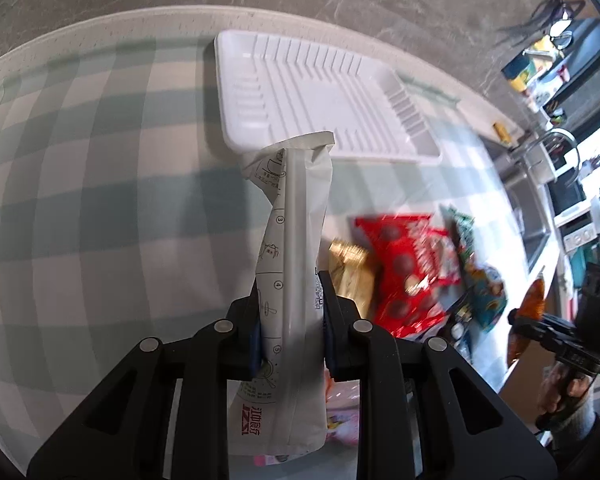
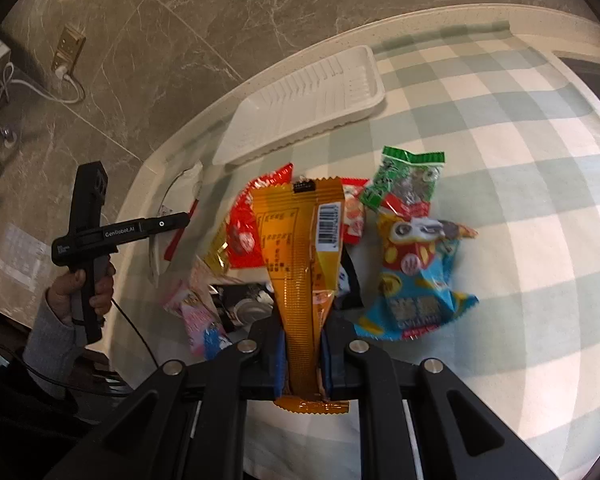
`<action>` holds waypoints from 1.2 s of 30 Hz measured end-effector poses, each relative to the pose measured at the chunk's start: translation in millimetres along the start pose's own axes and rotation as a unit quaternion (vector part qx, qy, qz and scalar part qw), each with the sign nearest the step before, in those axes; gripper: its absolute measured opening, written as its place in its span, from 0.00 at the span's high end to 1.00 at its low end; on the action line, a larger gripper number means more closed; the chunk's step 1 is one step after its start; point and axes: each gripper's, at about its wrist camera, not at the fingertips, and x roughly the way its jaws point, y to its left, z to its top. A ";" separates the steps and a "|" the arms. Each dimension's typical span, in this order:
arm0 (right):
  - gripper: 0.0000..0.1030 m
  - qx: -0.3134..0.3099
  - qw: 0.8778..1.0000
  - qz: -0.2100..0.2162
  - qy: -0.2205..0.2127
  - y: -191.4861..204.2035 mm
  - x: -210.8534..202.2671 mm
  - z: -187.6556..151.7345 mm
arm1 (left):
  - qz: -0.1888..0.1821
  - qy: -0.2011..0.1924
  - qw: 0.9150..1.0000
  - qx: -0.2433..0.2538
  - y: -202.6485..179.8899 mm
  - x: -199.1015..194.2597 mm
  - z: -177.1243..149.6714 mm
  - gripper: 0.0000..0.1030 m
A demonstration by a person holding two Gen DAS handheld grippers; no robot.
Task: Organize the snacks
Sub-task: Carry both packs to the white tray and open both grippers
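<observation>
My left gripper (image 1: pixel 289 300) is shut on a white snack packet (image 1: pixel 295 240) with printed diagrams, held above the table with its top near the front edge of the white ribbed tray (image 1: pixel 320 92). My right gripper (image 2: pixel 304 344) is shut on an orange snack packet (image 2: pixel 300 248) with a barcode, held over the snack pile. The tray shows in the right wrist view (image 2: pixel 300 108) with nothing in it. The left gripper and white packet (image 2: pixel 175 216) also show at the table's left edge there. The right gripper with the orange packet (image 1: pixel 530 300) shows at the right in the left wrist view.
On the green-checked cloth (image 2: pixel 500 160) lies a pile: a red packet (image 2: pixel 243 220), a green packet (image 2: pixel 404 180), a blue cartoon packet (image 2: pixel 416 280), a pink packet (image 2: pixel 197 316), a gold one (image 1: pixel 350 272). Marble floor (image 2: pixel 179 20) lies beyond the table edge.
</observation>
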 end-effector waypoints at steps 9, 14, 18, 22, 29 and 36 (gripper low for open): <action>0.86 0.019 0.999 0.046 0.004 -1.7 15.4 60.4 | -0.011 -0.015 1.000 -0.011 -1.8 -3.5 58.0 0.80; 0.86 0.022 0.998 0.052 0.008 -4.7 33.4 104.8 | -0.017 -0.015 1.000 -0.019 1.9 5.3 96.4 0.80; 0.86 0.019 0.999 0.047 0.007 -6.9 54.0 147.3 | -0.015 -0.016 1.000 -0.022 5.4 16.4 129.2 0.80; 0.86 0.020 0.999 0.040 0.010 -12.3 78.6 186.7 | -0.012 -0.015 1.000 -0.025 11.2 31.9 161.0 0.80; 0.86 0.024 0.999 0.018 0.026 -24.7 126.8 238.1 | 0.008 -0.008 1.000 -0.023 18.4 72.7 202.2 0.80; 0.84 0.004 0.999 -0.027 0.035 -26.9 163.2 255.4 | 0.036 -0.005 0.998 -0.043 30.2 101.7 225.1 0.79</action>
